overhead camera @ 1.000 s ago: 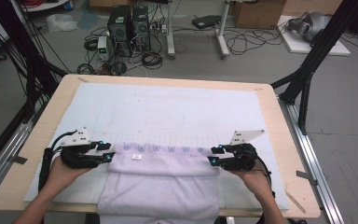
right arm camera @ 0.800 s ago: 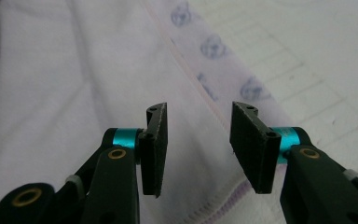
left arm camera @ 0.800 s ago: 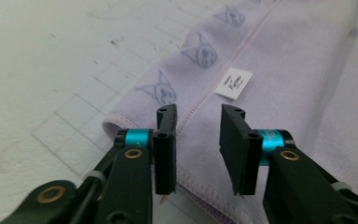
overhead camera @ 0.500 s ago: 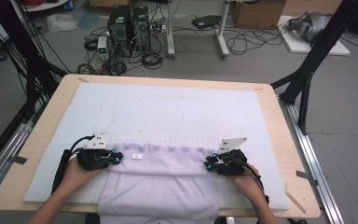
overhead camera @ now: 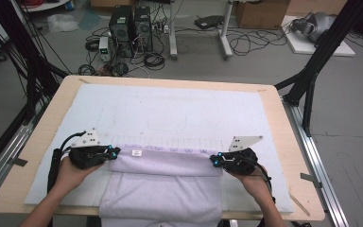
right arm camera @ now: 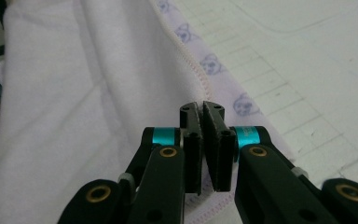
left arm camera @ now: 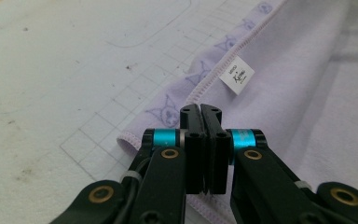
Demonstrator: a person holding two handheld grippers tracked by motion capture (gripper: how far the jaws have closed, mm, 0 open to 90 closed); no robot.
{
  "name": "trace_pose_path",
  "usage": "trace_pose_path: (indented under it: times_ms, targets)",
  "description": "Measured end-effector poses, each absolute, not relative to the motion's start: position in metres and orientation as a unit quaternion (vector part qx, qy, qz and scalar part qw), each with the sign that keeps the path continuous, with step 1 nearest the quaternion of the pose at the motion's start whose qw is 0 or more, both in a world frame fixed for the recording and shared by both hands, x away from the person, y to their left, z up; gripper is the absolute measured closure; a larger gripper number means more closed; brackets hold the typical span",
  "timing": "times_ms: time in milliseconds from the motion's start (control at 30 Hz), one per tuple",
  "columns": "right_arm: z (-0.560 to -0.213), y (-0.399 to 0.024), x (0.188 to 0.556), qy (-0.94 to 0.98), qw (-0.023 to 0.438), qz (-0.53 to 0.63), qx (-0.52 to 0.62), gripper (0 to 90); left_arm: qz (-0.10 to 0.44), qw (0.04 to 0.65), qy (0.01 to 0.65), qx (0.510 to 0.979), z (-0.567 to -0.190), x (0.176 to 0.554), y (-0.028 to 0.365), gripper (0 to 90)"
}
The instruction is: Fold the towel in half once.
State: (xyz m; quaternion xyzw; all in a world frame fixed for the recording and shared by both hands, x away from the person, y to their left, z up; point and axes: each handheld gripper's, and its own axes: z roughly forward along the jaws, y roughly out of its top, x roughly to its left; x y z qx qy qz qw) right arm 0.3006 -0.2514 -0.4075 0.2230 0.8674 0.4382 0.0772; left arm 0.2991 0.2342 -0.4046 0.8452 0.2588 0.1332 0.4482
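Two claws, left claw [overhead camera: 114,152] and right claw [overhead camera: 212,160], have just closed and pinch the far corners of a lilac towel [overhead camera: 163,187], which lies at the table's [overhead camera: 52,113] near edge on a white mat [overhead camera: 179,109].

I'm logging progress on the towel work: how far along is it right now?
Done: the lilac towel lies on the white mat, its near end hanging over the table edge. In hand: left claw and right claw are shut on its far corners. Left: no fold shows yet.
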Motion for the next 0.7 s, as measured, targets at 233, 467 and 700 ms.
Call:
trace_pose_path:
  times_ms: [233,467,700]
  targets:
    - [-0.392,-0.254,0.27,0.861,0.088,0.459,0.199,86.1,0.139,0.471,0.23,0.84,-0.396,0.256,0.242,87.8]
    - [-0.395,-0.26,0.217,0.871,0.064,0.459,0.16,76.8,0.117,0.458,0.202,0.858,-0.405,0.21,0.253,77.3]
    - [-0.39,-0.262,0.242,0.864,0.075,0.461,0.186,67.4,0.135,0.46,0.227,0.848,-0.401,0.233,0.249,62.6]
